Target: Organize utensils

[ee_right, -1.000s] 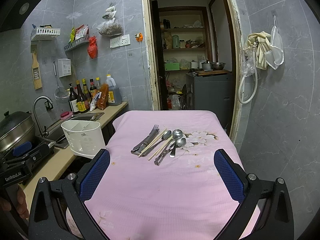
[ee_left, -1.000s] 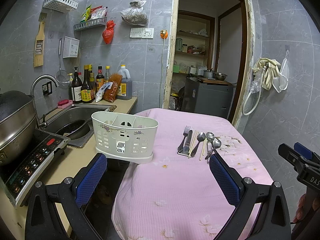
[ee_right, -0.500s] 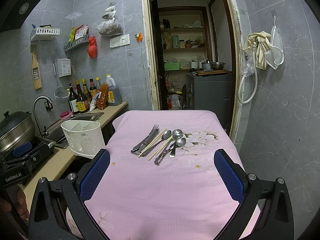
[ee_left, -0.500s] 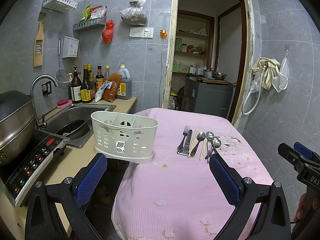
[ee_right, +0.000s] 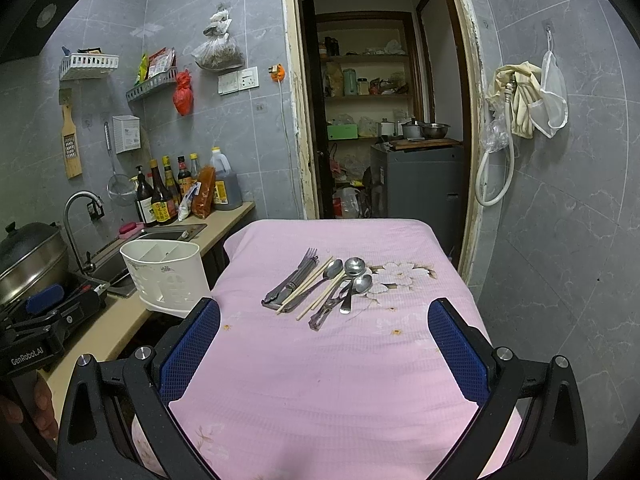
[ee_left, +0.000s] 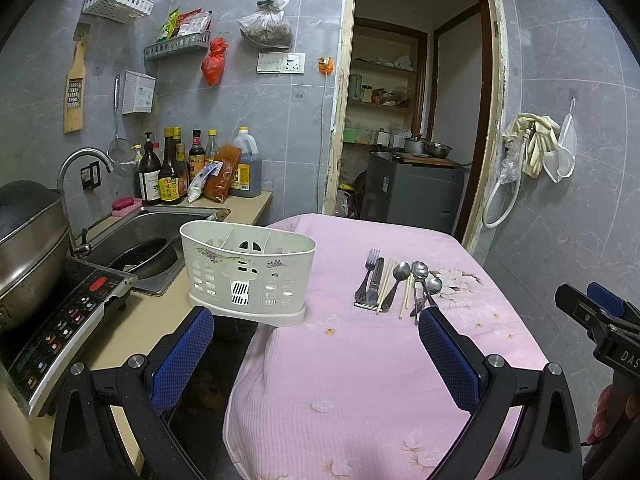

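A pile of utensils lies on the pink tablecloth: forks (ee_right: 298, 270), wooden chopsticks (ee_right: 316, 294) and several spoons (ee_right: 354, 276); in the left wrist view the pile (ee_left: 394, 284) lies ahead on the right. A white divided utensil holder (ee_left: 246, 272) stands empty at the table's left edge; it also shows in the right wrist view (ee_right: 168, 276). My left gripper (ee_left: 316, 344) is open and empty, short of the holder. My right gripper (ee_right: 324, 340) is open and empty, short of the pile.
The table (ee_right: 320, 380) has a pink floral cloth. To the left is a counter with a sink (ee_left: 148, 236), an induction cooker (ee_left: 60, 320), a steel pot (ee_left: 28, 240) and sauce bottles (ee_left: 172, 176). An open doorway (ee_right: 380, 120) lies behind the table.
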